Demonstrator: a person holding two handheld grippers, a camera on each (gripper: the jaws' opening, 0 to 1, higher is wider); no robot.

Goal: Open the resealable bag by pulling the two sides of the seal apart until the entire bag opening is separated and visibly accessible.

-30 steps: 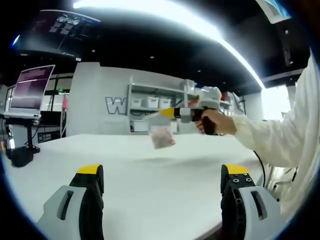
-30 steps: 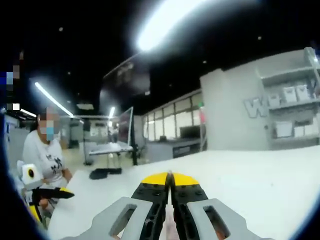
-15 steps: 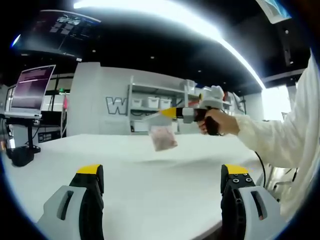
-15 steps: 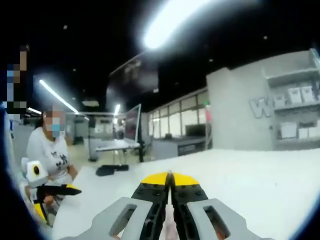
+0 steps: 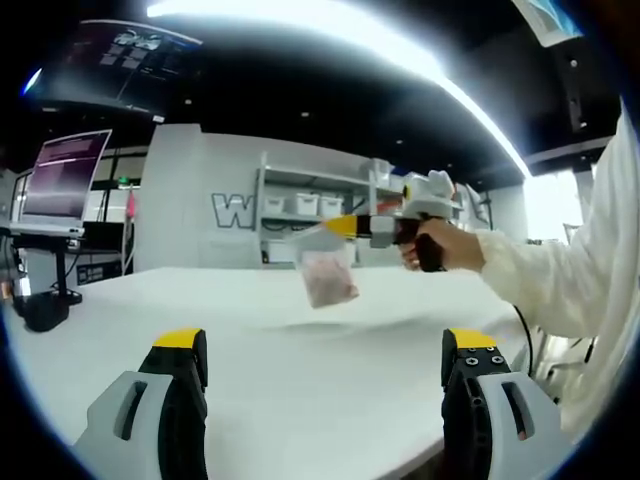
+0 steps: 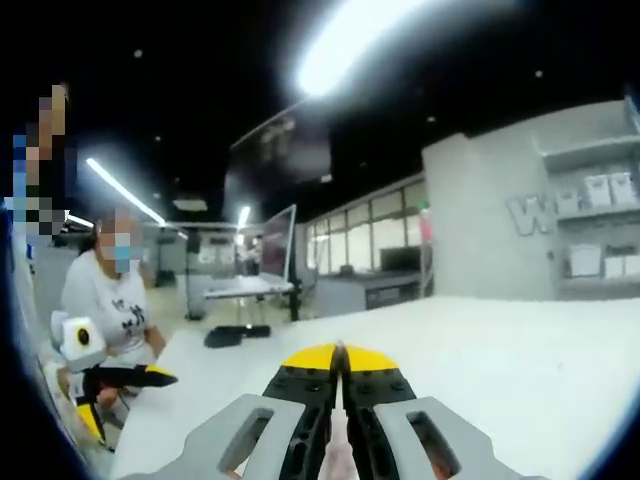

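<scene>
While pinched topside, bag hangs lengthwise down.

The bag is thin clear plastic with a faint sheen, its pale pinkish contents showing through the film. The tabletop is white, smooth and matt, throwing back only a soft glow from the ceiling lights. The left tool has jaws of matt grey moulded plastic, black on the inner faces, with yellow tips of the same dull finish. The right tool looks alike: grey plastic shells, black inner parts, yellow caps. The sleeve of the person holding it is white woven cloth, soft and creased. The shelf on the far wall looks like white painted metal.
</scene>
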